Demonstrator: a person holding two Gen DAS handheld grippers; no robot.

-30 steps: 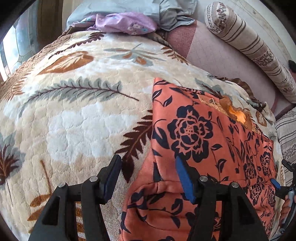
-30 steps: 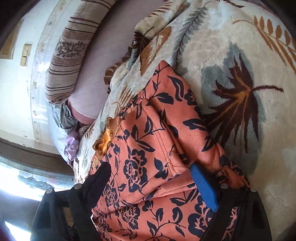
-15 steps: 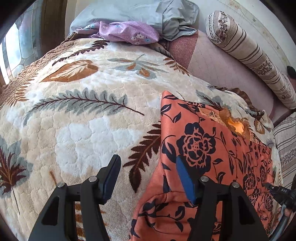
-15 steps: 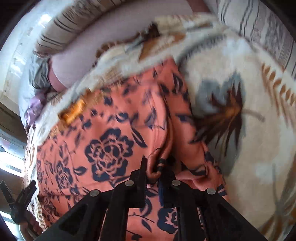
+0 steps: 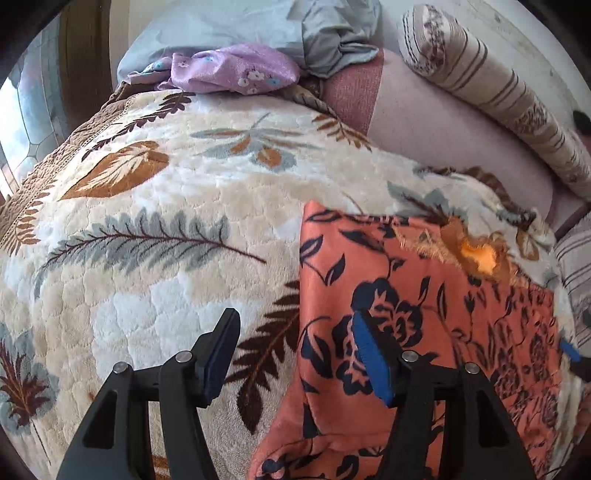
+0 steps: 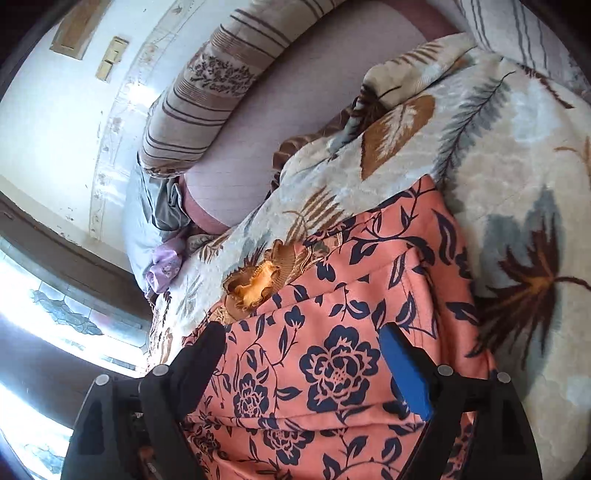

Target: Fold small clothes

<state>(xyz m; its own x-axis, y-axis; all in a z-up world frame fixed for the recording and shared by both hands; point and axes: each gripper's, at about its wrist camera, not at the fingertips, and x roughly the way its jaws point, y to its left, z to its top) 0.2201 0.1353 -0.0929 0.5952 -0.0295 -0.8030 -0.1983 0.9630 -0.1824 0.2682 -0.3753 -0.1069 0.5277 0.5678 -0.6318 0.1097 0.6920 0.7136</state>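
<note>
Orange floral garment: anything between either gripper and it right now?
Nothing visible. The orange floral garment lies flat on the leaf-print blanket, directly under the right gripper, whose jaws have just been opening and pinch no cloth. The left gripper is open too, straddling the garment's left edge with nothing in between.

A garment [image 5: 424, 306] lies flat on a blanket [image 5: 155, 236] spread over the bed, in the near right part of the left wrist view. The left tool [image 5: 291, 354] hangs over the garment's left edge, one finger above the blanket and the other above the cloth; the right tool [image 6: 306, 365] hangs over the garment with both fingers apart above it. Far off, a small cloth [image 5: 236, 68] lies against a pillow [image 5: 229, 26], and a bolster [image 5: 498, 88] lies along the far right by the wall.
</note>
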